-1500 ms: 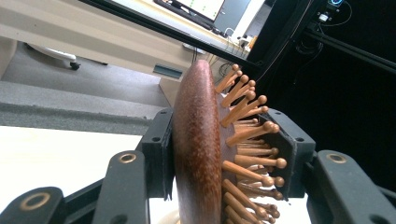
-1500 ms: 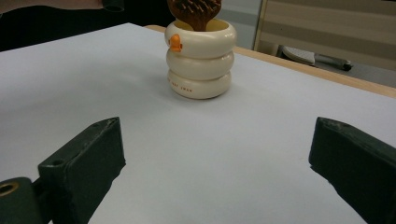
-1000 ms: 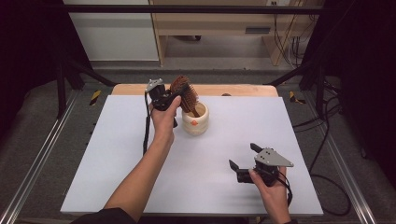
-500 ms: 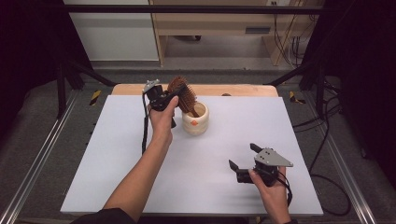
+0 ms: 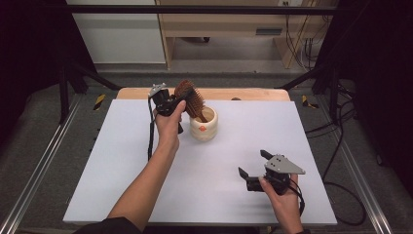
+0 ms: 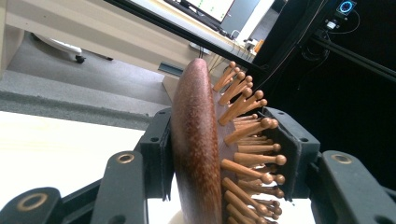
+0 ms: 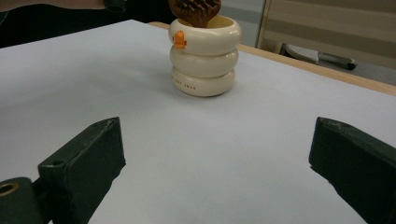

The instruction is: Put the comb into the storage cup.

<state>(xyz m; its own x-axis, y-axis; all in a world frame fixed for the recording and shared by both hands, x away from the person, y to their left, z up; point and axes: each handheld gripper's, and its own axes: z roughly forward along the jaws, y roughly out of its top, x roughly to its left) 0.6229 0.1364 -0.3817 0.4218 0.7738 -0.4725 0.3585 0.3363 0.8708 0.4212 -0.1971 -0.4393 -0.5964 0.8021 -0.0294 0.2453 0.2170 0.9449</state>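
High view: left gripper (image 5: 176, 103) at bench (image 5: 122, 170) far side, beside cup (image 5: 203, 124)
Left gripper: pinching hairbrush (image 5: 190, 99) head, one jaw on wooden back, other on bristle side
Hairbrush: tilted, handle end down in cup
Cup: cream, ringed, orange mark, upright
Right gripper (image 5: 255, 168): jaws spread wide, nothing between them, near edge, well apart from cup

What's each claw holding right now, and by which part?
Left claw grips the wooden hairbrush by its head, one jaw on the smooth back, the other on the bristles; its handle is in the cream cup. Right claw is open, holding nothing.
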